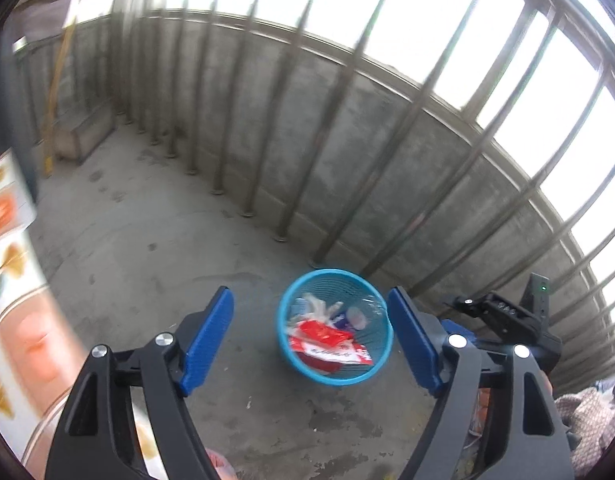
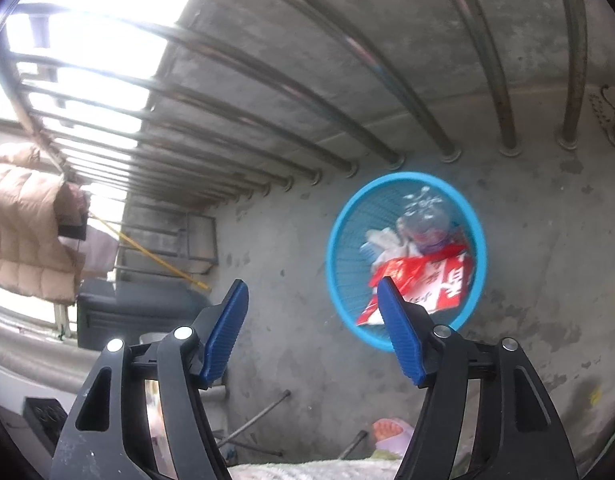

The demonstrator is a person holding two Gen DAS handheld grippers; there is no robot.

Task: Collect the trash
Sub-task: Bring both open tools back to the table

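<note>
Both claws wide and empty above a blue bin on a balcony floor.

The left claw (image 1: 311,336) and right claw (image 2: 312,330) each stand spread with nothing between the pads. The blue bin (image 1: 371,376) sits on the concrete floor (image 1: 147,248) near the metal railing (image 1: 347,128), holding a red wrapper (image 2: 423,276), white crumpled scraps (image 1: 315,306) and a clear plastic bottle (image 2: 423,216).

Stained concrete floor (image 1: 155,240) bears a blue basket (image 1: 285,356), apparently upright
</note>
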